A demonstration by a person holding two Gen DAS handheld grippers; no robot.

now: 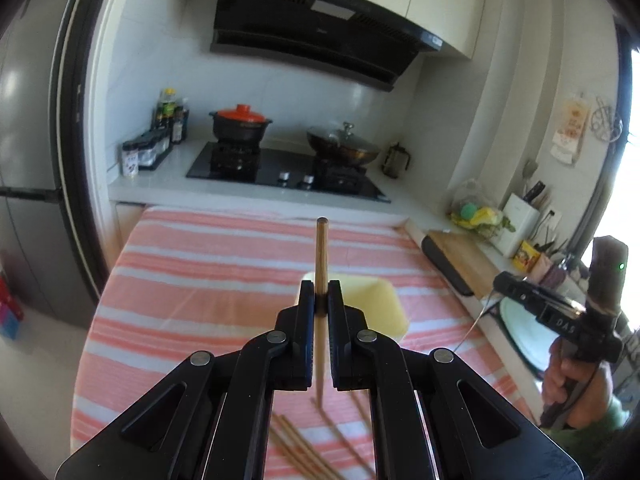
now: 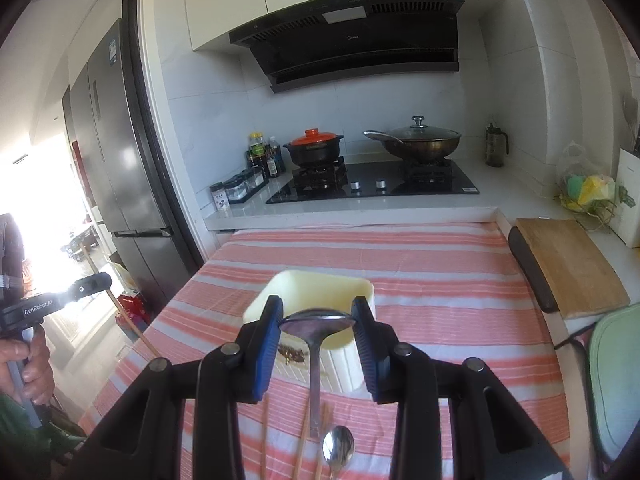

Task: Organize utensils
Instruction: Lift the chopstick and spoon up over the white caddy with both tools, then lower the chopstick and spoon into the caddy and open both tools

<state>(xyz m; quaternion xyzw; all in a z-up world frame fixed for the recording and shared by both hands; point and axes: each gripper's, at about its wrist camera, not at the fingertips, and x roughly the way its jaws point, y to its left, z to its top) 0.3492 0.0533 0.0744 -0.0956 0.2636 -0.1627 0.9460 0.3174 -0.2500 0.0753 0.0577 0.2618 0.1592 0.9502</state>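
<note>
Clearly, the left gripper (image 1: 320, 300) had its fingers pinching a single wooden chopstick (image 1: 321, 264), held upright above the bench with its blunt end pointing at the stove. Only the right wrist view showed what the right gripper (image 2: 318, 322) carried: a long-handled steel spoon (image 2: 316, 340), its bowl clamped between the blue-padded fingers (image 2: 269, 340) and its handle hanging down. From the left wrist camera that gripper (image 1: 556, 312) appeared off to the side, gripped by a hand (image 1: 576, 384), with its fingers too small to read. Below both grippers stood a pale yellow rectangular plastic container (image 2: 320, 292) on the bench, which was covered by a pink-and-white striped cloth (image 2: 440, 272). Several loose wooden chopsticks (image 1: 304, 452) lay on the cloth near the camera, and the right wrist view alone showed a second steel spoon (image 2: 338, 450) lying among them. Behind the bench ran a white counter with a black gas hob (image 2: 372, 184), a black pot with an orange lid (image 2: 314, 148) and a lidded wok (image 2: 420, 142), under a black range hood (image 2: 352, 44). A wooden chopping board (image 2: 568, 264) lay to the right.
</note>
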